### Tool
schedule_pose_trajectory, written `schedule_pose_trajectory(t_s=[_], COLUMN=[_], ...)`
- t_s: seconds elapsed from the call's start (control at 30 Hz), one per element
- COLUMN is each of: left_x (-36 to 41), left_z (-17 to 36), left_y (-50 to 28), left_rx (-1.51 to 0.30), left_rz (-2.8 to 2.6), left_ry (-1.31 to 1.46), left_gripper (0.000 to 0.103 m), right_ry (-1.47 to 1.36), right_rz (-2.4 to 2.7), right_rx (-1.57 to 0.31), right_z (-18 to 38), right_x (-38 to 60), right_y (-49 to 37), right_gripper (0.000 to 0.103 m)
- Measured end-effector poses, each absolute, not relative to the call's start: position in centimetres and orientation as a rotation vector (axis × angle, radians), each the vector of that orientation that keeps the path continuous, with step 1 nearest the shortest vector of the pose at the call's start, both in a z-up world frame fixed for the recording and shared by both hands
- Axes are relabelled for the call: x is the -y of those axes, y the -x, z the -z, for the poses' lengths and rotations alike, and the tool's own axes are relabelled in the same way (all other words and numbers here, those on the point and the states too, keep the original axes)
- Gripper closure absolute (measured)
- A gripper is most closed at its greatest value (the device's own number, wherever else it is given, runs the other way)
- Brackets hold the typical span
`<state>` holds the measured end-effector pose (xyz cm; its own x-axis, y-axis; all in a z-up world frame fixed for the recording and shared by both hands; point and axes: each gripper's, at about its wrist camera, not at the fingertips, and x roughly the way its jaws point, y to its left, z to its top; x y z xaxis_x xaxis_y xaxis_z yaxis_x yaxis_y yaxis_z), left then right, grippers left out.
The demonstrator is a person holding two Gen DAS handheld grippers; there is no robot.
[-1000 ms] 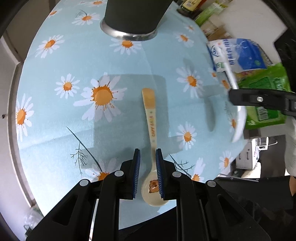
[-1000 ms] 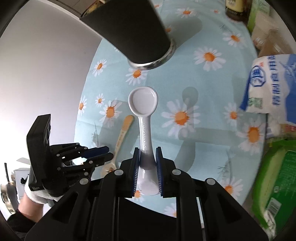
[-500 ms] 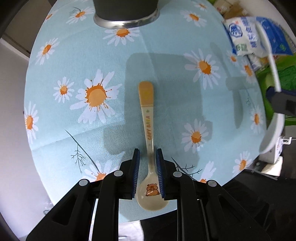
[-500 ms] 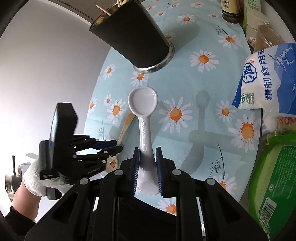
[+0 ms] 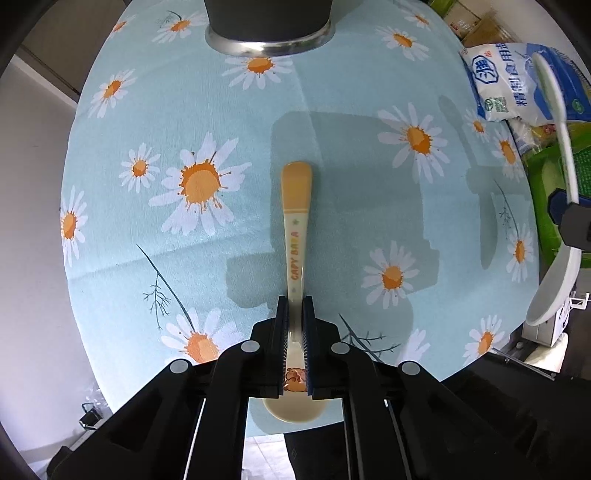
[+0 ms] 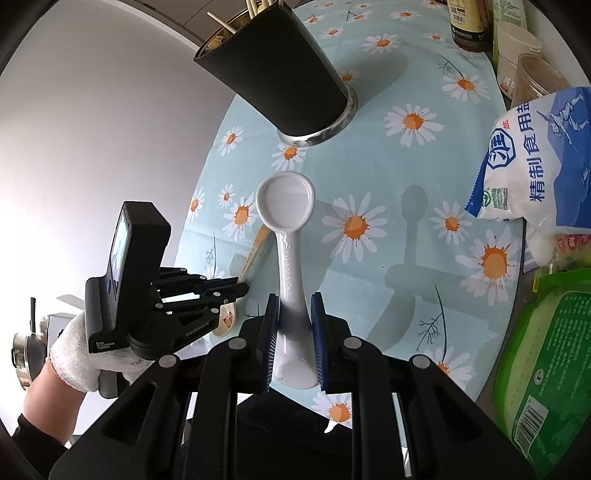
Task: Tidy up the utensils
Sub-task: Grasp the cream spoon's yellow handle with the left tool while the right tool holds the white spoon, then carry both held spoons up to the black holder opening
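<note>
My left gripper [image 5: 294, 306] is shut on a cream and orange cartoon spoon [image 5: 296, 221], gripping near its bowl, handle pointing away over the daisy tablecloth [image 5: 147, 258]. My right gripper [image 6: 294, 301] is shut on a white spoon [image 6: 288, 218], held above the table with its round bowl pointing away. The white spoon also shows at the right edge of the left wrist view [image 5: 554, 110]. A black utensil holder [image 6: 280, 74] with chopsticks stands at the far side; its steel base shows in the left wrist view [image 5: 267, 37]. The left gripper shows in the right wrist view [image 6: 236, 290].
A blue and white salt bag [image 6: 539, 162] and a green packet [image 6: 546, 369] lie at the table's right. Jars and a dark bottle [image 6: 465, 22] stand at the far right. The table's left edge borders a white wall.
The left gripper has closed on the cartoon spoon and lifted it slightly off the cloth. The right gripper with the white spoon has risen and pulled back from the holder.
</note>
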<state>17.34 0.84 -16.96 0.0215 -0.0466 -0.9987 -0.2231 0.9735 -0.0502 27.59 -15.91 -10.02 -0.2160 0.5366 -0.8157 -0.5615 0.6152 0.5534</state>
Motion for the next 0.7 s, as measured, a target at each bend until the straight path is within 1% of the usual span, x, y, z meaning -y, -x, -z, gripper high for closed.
schedule_pose_trajectory(t_s=[0.17,0.7], left_x=[-1.2,-2.4], left_z=[15.8,10.1], left_y=[-16.3,-15.7], left_rx=[-1.501,-1.213], left_rz=[-0.144,-0.007], left_ry=[0.23,0.391], left_gripper=[0.097,0.097], right_ry=[0.027,0.01], right_rz=[-1.005,-0.937], right_rx=[-1.474,-1.44], right_z=[10.1,9.8], right_x=[15.8,13.5], right_y=[-27.5,-28.1], right_gripper=[0.084,0.084])
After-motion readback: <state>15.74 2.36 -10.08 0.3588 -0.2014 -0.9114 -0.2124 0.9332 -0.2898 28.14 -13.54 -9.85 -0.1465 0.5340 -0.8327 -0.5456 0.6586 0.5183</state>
